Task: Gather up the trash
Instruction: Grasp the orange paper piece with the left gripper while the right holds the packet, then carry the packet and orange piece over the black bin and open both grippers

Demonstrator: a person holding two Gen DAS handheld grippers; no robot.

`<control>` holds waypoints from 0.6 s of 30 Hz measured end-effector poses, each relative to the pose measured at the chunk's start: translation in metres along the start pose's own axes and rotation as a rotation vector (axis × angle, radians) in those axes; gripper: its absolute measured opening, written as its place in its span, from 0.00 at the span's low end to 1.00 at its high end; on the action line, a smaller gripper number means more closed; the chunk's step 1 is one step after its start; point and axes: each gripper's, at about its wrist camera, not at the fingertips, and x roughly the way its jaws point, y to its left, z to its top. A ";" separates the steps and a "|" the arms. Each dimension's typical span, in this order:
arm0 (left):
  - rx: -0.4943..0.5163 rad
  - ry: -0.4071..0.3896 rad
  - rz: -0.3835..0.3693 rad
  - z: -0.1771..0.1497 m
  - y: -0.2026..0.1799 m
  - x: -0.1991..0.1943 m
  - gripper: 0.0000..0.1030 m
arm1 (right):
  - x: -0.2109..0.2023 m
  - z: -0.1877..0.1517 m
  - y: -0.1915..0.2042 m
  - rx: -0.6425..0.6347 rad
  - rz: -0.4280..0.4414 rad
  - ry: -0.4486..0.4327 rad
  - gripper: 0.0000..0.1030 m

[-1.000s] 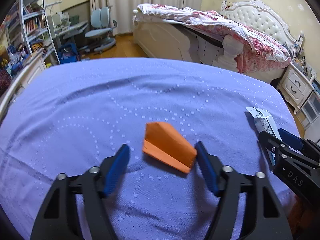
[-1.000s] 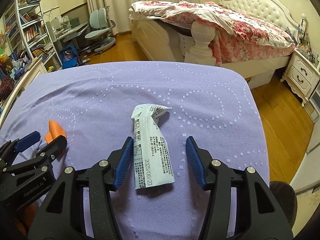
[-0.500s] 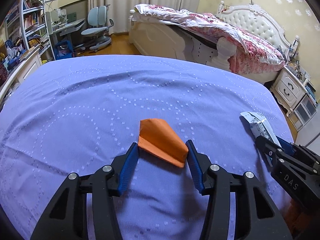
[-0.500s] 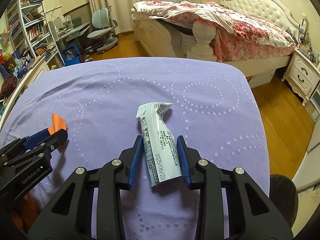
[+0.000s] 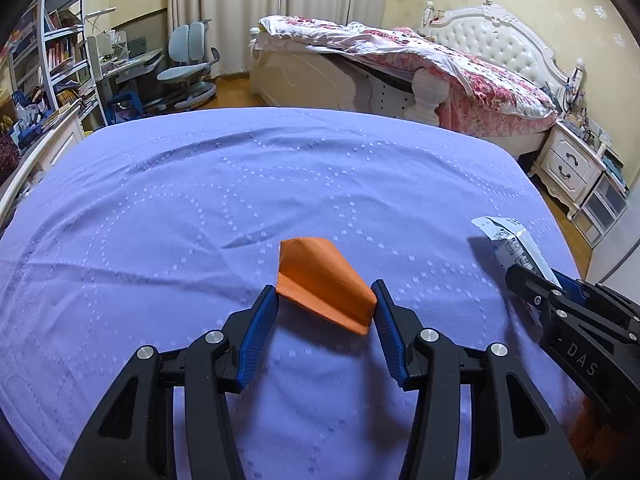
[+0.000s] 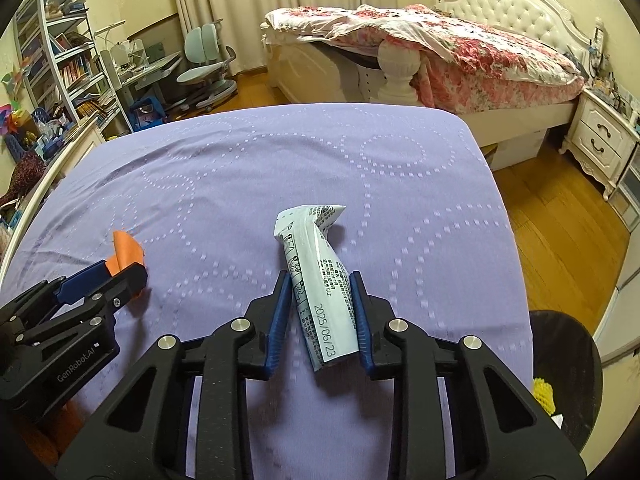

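Left hand-held gripper: clenched on the folded orange paper, blue pads touching both its edges. The paper sits at the near middle of the purple bedspread, and whether it rests on the cloth or is lifted cannot be told.

Right hand-held gripper: clenched on the white wrapper, which carries the printed date 2025/06/23. The wrapper's crumpled far end sticks out past the fingertips, over the bedspread's near right part.

In the right wrist view, a dark bin stands on the wood floor just right of the bedspread's near corner, with something yellow inside.

Beyond the bedspread's far edge: a white bed with a pink floral quilt. Far left of the bedspread: an office chair, a desk, bookshelves. Far right: a white nightstand.
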 end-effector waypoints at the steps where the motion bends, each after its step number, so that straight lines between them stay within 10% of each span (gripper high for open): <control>1: 0.000 -0.001 -0.001 -0.001 -0.001 -0.002 0.49 | -0.001 -0.001 -0.001 0.001 0.000 -0.001 0.27; 18: 0.076 -0.054 -0.058 -0.034 -0.052 -0.045 0.49 | -0.072 -0.048 -0.025 0.065 -0.021 -0.074 0.27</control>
